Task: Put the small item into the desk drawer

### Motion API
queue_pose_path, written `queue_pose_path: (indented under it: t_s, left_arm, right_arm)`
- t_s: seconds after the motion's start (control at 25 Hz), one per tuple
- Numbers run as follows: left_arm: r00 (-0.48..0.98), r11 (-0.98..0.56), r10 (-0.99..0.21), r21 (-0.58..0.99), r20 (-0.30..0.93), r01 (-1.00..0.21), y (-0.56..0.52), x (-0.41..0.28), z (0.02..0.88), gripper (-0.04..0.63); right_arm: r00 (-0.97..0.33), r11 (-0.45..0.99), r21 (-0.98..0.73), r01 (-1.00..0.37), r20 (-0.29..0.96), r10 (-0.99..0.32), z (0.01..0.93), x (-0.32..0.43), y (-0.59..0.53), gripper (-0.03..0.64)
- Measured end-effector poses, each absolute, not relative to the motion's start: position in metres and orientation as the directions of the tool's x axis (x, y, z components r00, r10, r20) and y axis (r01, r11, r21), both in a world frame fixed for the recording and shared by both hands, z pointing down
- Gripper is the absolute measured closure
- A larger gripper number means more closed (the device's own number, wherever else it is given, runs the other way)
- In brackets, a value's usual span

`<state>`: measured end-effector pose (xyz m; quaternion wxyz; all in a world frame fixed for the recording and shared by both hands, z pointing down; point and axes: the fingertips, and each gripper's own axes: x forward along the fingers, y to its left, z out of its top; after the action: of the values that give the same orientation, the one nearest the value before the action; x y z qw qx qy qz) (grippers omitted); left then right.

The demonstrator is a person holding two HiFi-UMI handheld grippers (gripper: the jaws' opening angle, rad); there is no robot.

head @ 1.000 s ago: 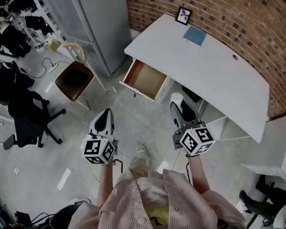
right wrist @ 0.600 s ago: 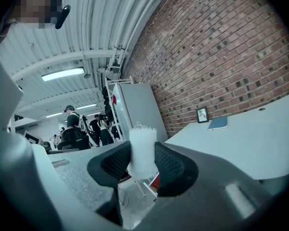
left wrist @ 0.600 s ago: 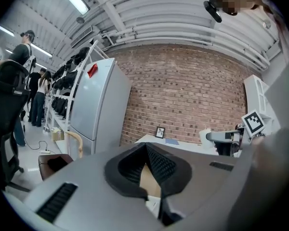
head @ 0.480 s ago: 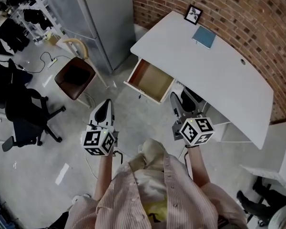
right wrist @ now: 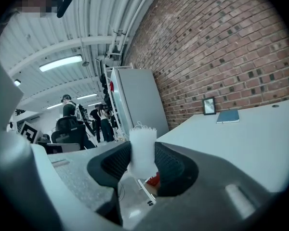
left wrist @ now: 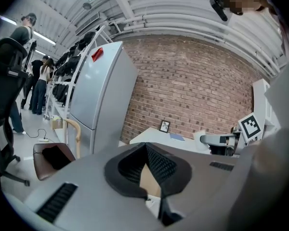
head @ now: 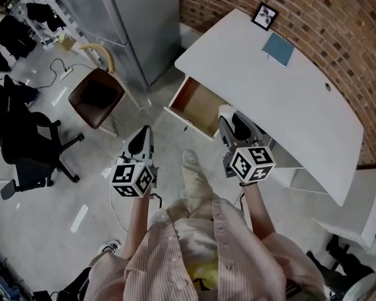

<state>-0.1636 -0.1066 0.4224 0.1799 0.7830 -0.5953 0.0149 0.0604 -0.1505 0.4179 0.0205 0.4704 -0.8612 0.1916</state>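
Note:
The small item (head: pixel 225 111) is a white fuzzy piece, and my right gripper (head: pixel 228 119) is shut on it. In the right gripper view the small item (right wrist: pixel 142 148) stands up between the ribbed pads. The right gripper hovers at the near right corner of the open desk drawer (head: pixel 197 105), whose tan inside looks bare. The drawer hangs under the left end of the white desk (head: pixel 269 89). My left gripper (head: pixel 140 144) is shut and holds nothing, over the floor left of the drawer. In the left gripper view its pads (left wrist: pixel 156 162) meet at the tip.
A picture frame (head: pixel 264 15) and a blue notebook (head: pixel 279 47) lie on the desk's far part. A brown wooden chair (head: pixel 99 96) and a grey cabinet (head: pixel 135 24) stand left of the drawer. A black office chair (head: pixel 25 149) is at far left. People stand in the background.
The person has stepped toward the desk. My right gripper with the white item has moved forward to the drawer's near corner. The left gripper moved forward slightly too.

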Motion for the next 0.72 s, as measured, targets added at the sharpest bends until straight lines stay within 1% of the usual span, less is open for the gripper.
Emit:
queue_pose_path:
  t_s: [0.28, 0.52, 0.72]
  left_arm:
    - [0.293, -0.207, -0.907, 0.286, 0.302, -0.936, -0.160, -0.166, 0.459, 0.597]
    - [0.290, -0.162, -0.878, 0.333, 0.381, -0.929, -0.197, -0.163, 0.495, 0.597]
    - [0.288, -0.132, -0.850, 0.352, 0.441, -0.927, -0.211, -0.158, 0.520, 0.597]
  right_arm:
    - [-0.602, 0.527, -0.298, -0.796, 0.307, -0.737, 0.457, 0.030, -0.206, 0.461]
    - [-0.646, 0.573, -0.301, -0.762, 0.405, -0.647, 0.501, 0.003, -0.242, 0.460]
    - [-0.657, 0.588, -0.312, -0.746, 0.488, -0.574, 0.537, -0.010, -0.256, 0.460]
